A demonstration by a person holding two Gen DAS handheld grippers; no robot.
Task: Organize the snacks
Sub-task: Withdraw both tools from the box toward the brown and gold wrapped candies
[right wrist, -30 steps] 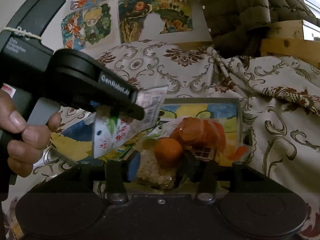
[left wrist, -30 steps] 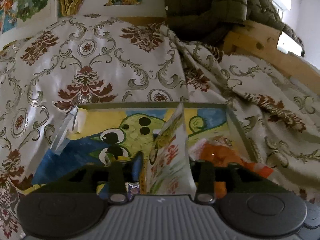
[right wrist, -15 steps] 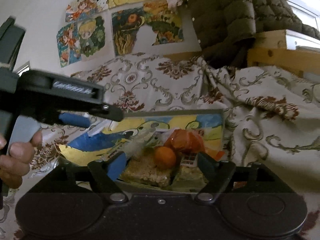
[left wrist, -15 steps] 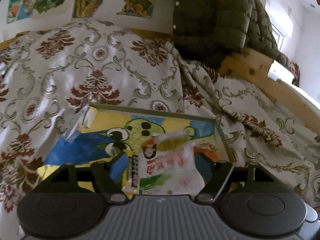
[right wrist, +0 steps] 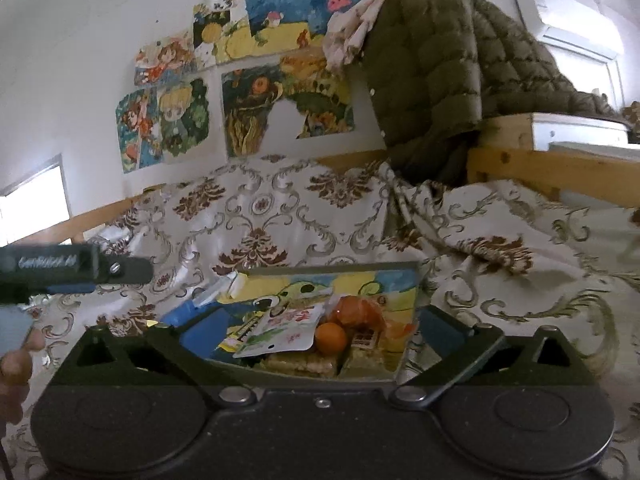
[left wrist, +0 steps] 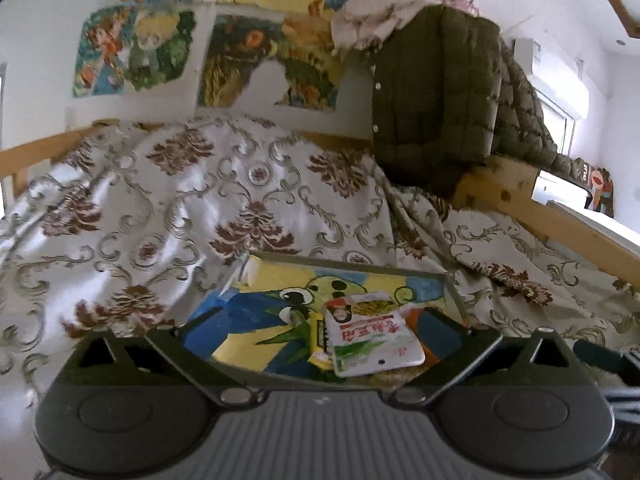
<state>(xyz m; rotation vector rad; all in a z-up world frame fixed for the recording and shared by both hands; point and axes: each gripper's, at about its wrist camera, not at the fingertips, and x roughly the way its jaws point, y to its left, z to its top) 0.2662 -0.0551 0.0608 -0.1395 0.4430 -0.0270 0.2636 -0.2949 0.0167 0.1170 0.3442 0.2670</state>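
Left tool (left wrist: 322, 334): jaws spread wide and opening, nothing pinched between them. Just ahead of it, toward its right finger, a white snack packet (left wrist: 370, 338) with red print and a green band lies flat in the tray (left wrist: 348, 267), free of both fingers. A yellow-edged packet (left wrist: 319, 344) pokes out from under the white one on its left side. Tray floor is a painted picture of a green cartoon creature on yellow and blue.

Right tool (right wrist: 326, 330): jaws likewise spread and opening, empty. Directly ahead, between the lines of its fingers, the snack pile sits in the near right part of the tray (right wrist: 332, 269): white packet (right wrist: 282, 330) to the left, a small round orange fruit (right wrist: 330, 338) touching its right edge, an orange wrapped snack (right wrist: 358, 312) just beyond the fruit, pale crumbly bars in clear wrap (right wrist: 304, 362) nearest the tool.

Far left of the right tool's view, the left tool (right wrist: 132, 270) juts in level, with the person's fingers (right wrist: 18, 364) below it at the frame edge.

Tray rests on a bed (left wrist: 160, 208) covered by a cream cloth with brown damask. Beyond, an olive quilted jacket (left wrist: 436, 96) hangs over the wooden frame; cartoon posters (left wrist: 136, 52) on the wall.
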